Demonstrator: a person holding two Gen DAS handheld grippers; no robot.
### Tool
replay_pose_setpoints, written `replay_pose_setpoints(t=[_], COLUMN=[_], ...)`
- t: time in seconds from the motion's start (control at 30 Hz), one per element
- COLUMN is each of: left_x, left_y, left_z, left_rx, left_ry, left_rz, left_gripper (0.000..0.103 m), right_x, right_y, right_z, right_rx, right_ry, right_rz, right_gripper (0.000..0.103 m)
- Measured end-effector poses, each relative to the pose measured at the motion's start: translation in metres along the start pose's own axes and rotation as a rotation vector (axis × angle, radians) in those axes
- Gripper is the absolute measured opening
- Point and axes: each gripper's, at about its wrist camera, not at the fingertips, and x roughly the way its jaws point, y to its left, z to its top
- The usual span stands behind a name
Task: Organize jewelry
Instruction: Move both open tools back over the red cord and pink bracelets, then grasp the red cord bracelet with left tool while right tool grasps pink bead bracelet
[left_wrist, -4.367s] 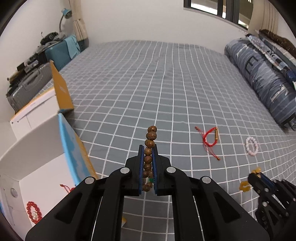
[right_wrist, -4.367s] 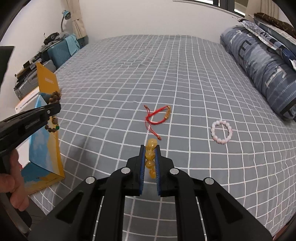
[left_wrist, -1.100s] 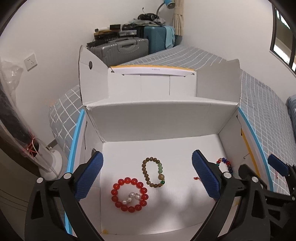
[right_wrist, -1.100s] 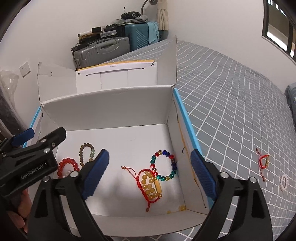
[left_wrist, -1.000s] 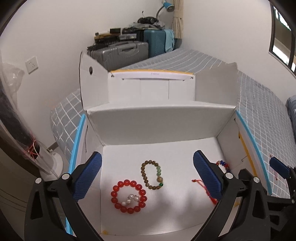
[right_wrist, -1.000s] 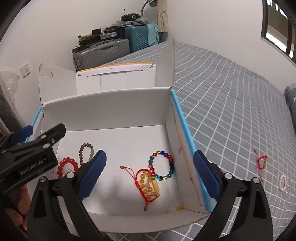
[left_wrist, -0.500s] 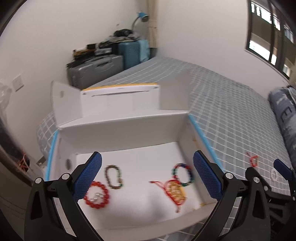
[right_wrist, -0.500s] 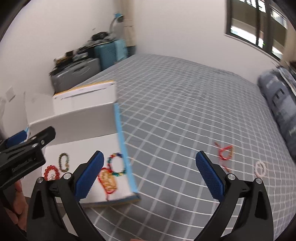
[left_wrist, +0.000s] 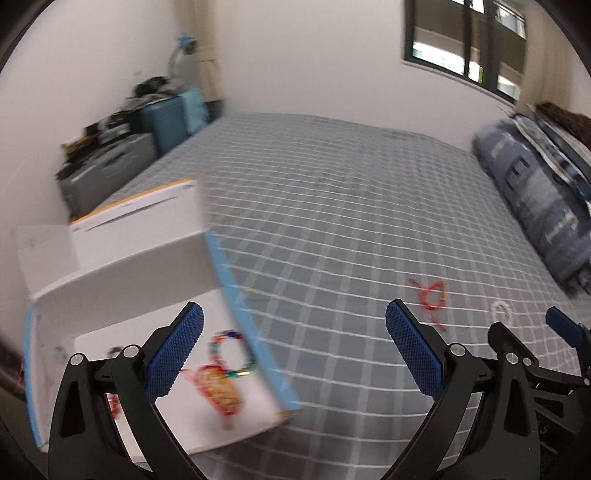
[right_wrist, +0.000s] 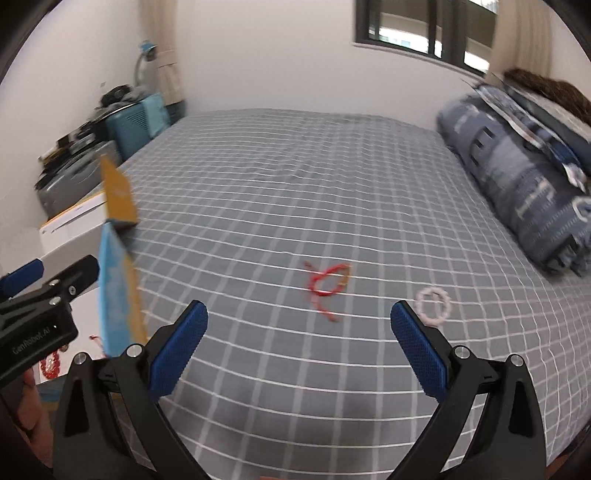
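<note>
Left wrist view: my left claw (left_wrist: 293, 339) is spread wide w/ nothing between the blue pads (left_wrist: 175, 347). The frame is blurry. The white box (left_wrist: 122, 266) sits on the bed (left_wrist: 332, 206) at lower left, w/ a multicolor bead bracelet (left_wrist: 231, 349) and an amber bead bracelet (left_wrist: 218, 386) tangled w/ red cord on its floor. Out on the bed, right of centre, are the red cord bracelet (left_wrist: 430, 295) and, just beyond it, the white bead bracelet (left_wrist: 501, 311). The right claw (left_wrist: 565, 328) shows at the right edge.

Right wrist view: my right claw (right_wrist: 299, 338) is also wide open and empty. The red cord bracelet (right_wrist: 327, 282) lies on the bed (right_wrist: 295, 177) ahead between the fingers, the white bead bracelet (right_wrist: 433, 301) near it on the right. The box's blue-edged wall (right_wrist: 114, 291) stands at left, the left claw (right_wrist: 48, 273) beside it, and a red bead bracelet (right_wrist: 50, 363) is partly visible inside.
</note>
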Motion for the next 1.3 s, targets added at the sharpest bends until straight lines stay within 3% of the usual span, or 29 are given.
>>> replay_pose_setpoints(t=[0.17, 0.47, 0.97, 1.3], left_x=[0.022, 0.096, 0.220, 0.262], left_y=[-0.057, -0.145, -0.209, -0.221], left_z=[0.011, 0.022, 0.007, -0.014], left_rx=[0.070, 0.179, 0.253, 0.238], left_ry=[0.016, 0.081, 0.170, 0.224], left_rz=[-0.050, -0.111, -0.153, -0.160], left_gripper=[0.097, 0.097, 0.097, 0.096], right_x=[0.017, 0.074, 0.171, 0.196], right_y=[-0.052, -0.128, -0.193, -0.220], right_z=[0.003, 0.005, -0.014, -0.021], right_rx=[0.054, 0.111, 0.171, 0.219], right_ry=[0.032, 0.116, 0.238, 0.271], right_rz=[-0.050, -0.114, -0.119, -0.127], right_gripper=[0.095, 0.095, 0.095, 0.092])
